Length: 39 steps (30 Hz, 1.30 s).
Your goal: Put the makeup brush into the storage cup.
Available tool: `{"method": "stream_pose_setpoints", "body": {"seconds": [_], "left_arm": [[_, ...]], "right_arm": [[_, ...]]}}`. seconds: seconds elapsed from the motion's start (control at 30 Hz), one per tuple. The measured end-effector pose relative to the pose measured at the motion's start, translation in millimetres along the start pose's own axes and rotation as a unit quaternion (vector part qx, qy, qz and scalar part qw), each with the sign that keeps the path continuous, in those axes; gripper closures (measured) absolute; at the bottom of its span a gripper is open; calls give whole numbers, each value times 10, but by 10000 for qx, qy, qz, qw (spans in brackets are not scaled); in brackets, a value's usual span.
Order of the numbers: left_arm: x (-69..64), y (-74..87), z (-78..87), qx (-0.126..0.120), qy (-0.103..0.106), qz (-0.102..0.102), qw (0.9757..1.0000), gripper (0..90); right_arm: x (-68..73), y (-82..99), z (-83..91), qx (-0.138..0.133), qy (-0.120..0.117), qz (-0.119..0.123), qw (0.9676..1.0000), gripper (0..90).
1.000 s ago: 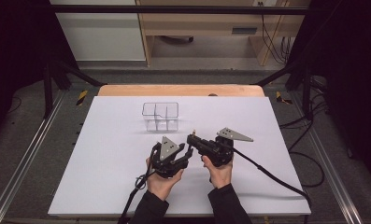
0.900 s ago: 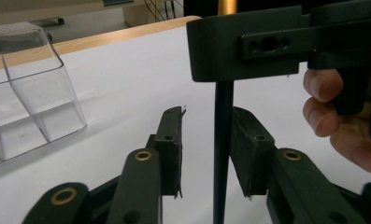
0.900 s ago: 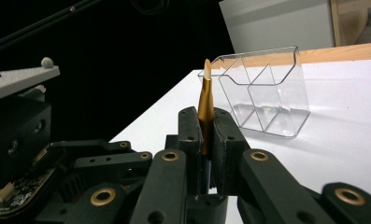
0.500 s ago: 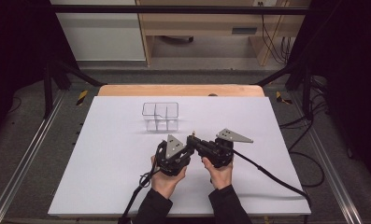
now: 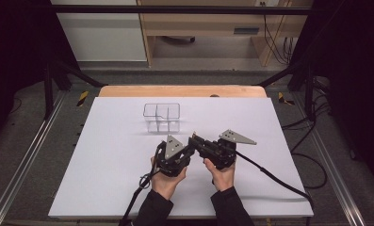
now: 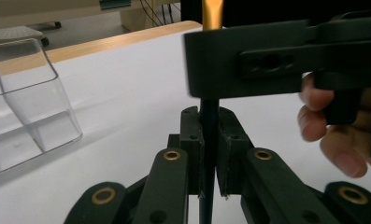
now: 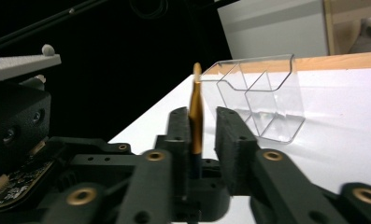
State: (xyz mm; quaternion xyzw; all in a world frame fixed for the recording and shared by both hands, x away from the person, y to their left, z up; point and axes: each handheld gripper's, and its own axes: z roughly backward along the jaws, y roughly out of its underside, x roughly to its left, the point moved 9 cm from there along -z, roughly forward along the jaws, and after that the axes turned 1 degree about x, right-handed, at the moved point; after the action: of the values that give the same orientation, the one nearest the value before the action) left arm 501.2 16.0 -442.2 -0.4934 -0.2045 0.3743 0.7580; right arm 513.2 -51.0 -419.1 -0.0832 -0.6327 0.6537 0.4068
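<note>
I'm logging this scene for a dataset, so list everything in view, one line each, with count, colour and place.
Pen: one, gold top and black lower shaft, upright between both tongs.
Clear organiser: one, transparent, divided, on the sheet beyond the hands.
Sheet: one, white, covering the table.
Table: one, wooden edge at the far side.
Left tongs: black, shut on the pen's black shaft.
Right tongs: black, just opening, pen between the jaws, a gap on one side.

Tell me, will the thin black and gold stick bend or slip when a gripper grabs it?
Probably stiff: the thin black and gold stick stands straight though the left gripper pinches just its black lower part. Its gold end looks smooth and shiny, so it might slip in a loose grip. Being so thin, it is likely light and would probably topple if let go.
</note>
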Motion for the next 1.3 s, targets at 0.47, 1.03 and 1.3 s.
{"method": "stream_pose_setpoints", "body": {"seconds": [0.47,1.03,1.3], "left_arm": [[380,-82,215,-288,-224,267,9990,820],[751,-236,484,-491,-363,342,9975,820],[928,-335,592,-602,-464,383,9964,820]], "right_arm": [[-166,-95,99,12,526,470,9975,329],[-464,-36,370,536,1195,963,9867,70],[-634,41,557,651,1425,988,9827,59]]}}
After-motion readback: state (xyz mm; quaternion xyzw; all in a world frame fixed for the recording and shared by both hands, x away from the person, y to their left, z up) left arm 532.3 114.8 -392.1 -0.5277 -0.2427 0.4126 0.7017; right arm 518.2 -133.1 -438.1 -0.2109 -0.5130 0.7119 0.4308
